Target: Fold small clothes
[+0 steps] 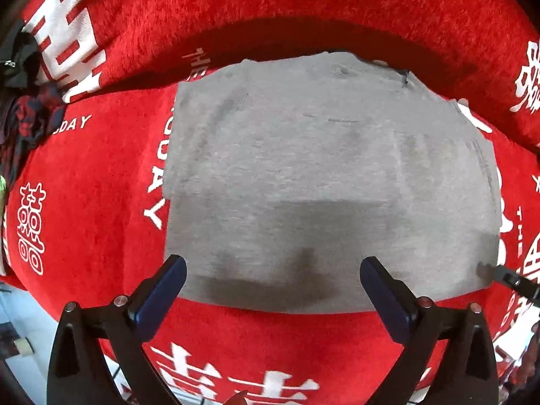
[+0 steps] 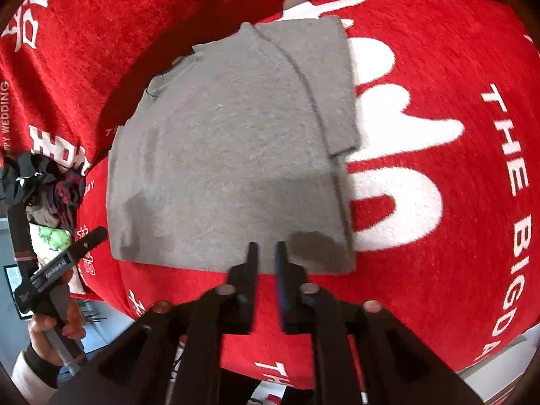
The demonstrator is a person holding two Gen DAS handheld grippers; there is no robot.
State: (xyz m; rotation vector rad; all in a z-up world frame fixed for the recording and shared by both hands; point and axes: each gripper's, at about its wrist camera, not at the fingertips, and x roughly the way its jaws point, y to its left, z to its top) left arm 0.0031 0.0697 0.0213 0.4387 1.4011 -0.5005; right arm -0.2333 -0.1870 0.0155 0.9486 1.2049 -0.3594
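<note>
Below both grippers spreads the red blanket [image 1: 303,10], and on it lies the grey garment [image 1: 330,175], already folded into a flat block with a sleeve panel tucked along its right side. My left gripper [image 1: 272,271] hangs straight over the near hem, jaws wide, nothing between them. My right gripper [image 2: 266,253] sits just above the same hem near the right corner, jaws narrow and empty, pads off the cloth. I judge this fold is laid and both tools are letting go. To do it well I would lift clear straight up so no pad drags the hem and reopens the layers. Beyond the far edge the blanket rises in a ridge, so room there is tight. Left of the left gripper a pile of dark clothes [image 2: 44,182] crowds the margin; to the right the blanket is open.
</note>
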